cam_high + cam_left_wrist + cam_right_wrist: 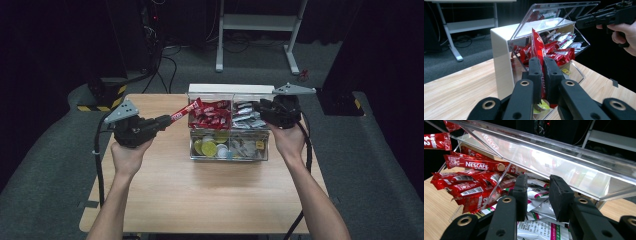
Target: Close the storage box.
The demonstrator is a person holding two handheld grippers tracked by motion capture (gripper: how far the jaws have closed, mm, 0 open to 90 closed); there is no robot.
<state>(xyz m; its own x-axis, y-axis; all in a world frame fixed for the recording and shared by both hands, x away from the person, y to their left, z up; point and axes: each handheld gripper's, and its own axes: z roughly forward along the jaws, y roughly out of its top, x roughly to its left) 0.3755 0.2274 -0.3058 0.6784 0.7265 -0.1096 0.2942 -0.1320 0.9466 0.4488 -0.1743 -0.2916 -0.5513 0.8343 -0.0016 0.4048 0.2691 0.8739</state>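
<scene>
A clear plastic box (pixel 196 156) stands at the back middle of the wooden table (pixel 200 200). Its clear lid (pixel 554 157) is tipped up. My left gripper (pixel 167 119) hovers left of the box, shut on a red Nescafe sachet (pixel 537 46) that sticks out toward the red-sachet compartment (pixel 210 117). My right gripper (pixel 538 182) reaches into the upper right compartment, above the white sachets (pixel 536 192). Its jaws stand a little apart with nothing between them. The raised lid lies just over its tips; I cannot tell whether they touch.
Round yellow and green capsules (pixel 210 147) and small packets fill the box's lower front compartments. A white desk frame (pixel 255 22) and cables lie on the floor beyond the table. Bare tabletop stretches in front of the box.
</scene>
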